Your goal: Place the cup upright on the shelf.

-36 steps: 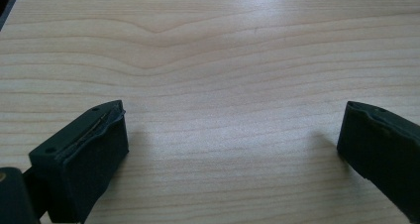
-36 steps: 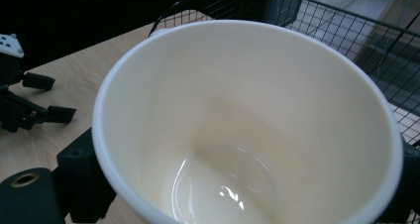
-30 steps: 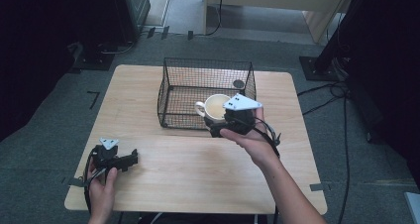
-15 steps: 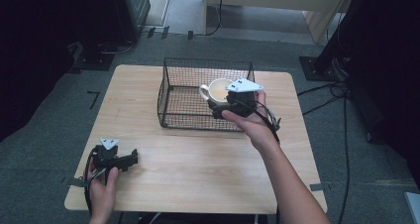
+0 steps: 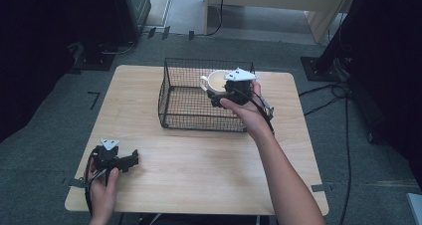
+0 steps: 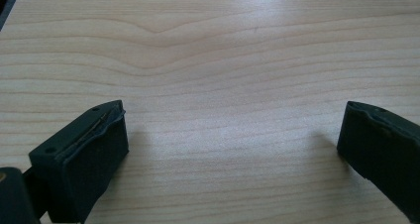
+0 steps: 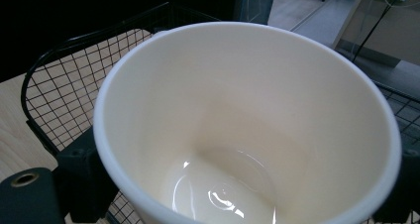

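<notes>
Right tongs (image 5: 215, 96): clamped on a cream mug (image 5: 215, 80), one jaw on each side of its wall. The high view places the mug above the right-hand part of a black wire basket (image 5: 204, 98) at about rim height; whether it touches the basket floor cannot be told. The right gripper view looks straight into the mug (image 7: 247, 130): glossy inside, nothing in it, with basket mesh (image 7: 69, 85) behind and to the left. The handle shows in the high view as a small loop pointing left.

Right hand (image 5: 246, 110): forearm runs up from the bottom edge toward the basket's near right corner, the hand wrapped round the tongs' body, the grey three-cornered plate uppermost.

Left tongs (image 5: 130, 159): jaws spread wide, holding nothing, low over the near left corner of the worktop (image 5: 199, 160), well apart from the basket. The left gripper view gives bare wood grain (image 6: 223, 85) between the two black jaws.

Left hand (image 5: 102, 182): comes in at the bottom edge, tongs pointing right across the worktop.

Hidden or cut off: the mug's lower body and the right jaw tips sit behind the hand and plate in the high view; the right jaw in the left gripper view runs off the frame edge.
</notes>
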Tool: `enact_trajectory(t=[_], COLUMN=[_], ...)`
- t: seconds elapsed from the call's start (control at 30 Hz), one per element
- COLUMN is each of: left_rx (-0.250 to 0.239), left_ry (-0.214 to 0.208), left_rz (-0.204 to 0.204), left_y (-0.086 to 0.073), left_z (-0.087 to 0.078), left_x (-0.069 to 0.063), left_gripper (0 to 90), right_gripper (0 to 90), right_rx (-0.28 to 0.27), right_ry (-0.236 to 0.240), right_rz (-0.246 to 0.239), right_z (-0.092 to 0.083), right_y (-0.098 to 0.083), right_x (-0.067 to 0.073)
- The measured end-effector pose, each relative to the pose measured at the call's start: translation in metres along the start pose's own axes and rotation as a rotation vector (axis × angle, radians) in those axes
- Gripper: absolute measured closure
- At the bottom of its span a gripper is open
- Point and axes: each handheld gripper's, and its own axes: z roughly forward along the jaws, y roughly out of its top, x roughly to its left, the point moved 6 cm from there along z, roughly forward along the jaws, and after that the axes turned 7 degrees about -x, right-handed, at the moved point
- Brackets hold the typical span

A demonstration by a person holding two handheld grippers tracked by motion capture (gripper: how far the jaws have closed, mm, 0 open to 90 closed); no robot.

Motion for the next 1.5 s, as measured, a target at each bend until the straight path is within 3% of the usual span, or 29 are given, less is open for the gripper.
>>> enact_trajectory(t=[0.2,0.5,0.77,0.93,1.07,1.27,1.5], left_rx=[-0.001,0.000,0.001,0.002,0.001,0.001,0.000], left_ry=[0.000,0.000,0.000,-0.001,0.000,0.000,0.000], left_rz=[-0.001,-0.001,0.001,0.001,0.001,0.000,0.000], left_y=[0.000,0.000,0.000,0.000,0.000,0.000,0.000], left_z=[0.000,0.000,0.000,0.000,0.000,0.000,0.000], left_x=[0.000,0.000,0.000,0.000,0.000,0.000,0.000], left_gripper=[0.0,0.0,0.0,0.0,0.0,0.0,0.0], right_gripper=[8.8,8.8,8.8,8.8,8.8,8.8,8.7], right_rx=[0.020,-0.009,-0.027,0.008,-0.007,0.019,0.092], right_ry=[-0.004,-0.011,0.013,0.010,-0.002,-0.011,-0.024], right_rz=[-0.017,-0.004,0.007,-0.011,-0.007,-0.027,-0.032], right_z=[0.017,0.040,0.058,0.075,0.085,0.098,0.109], right_y=[-0.001,-0.009,-0.016,-0.024,-0.026,-0.035,-0.051], right_x=[-0.005,-0.012,-0.014,-0.017,-0.019,-0.023,-0.027])
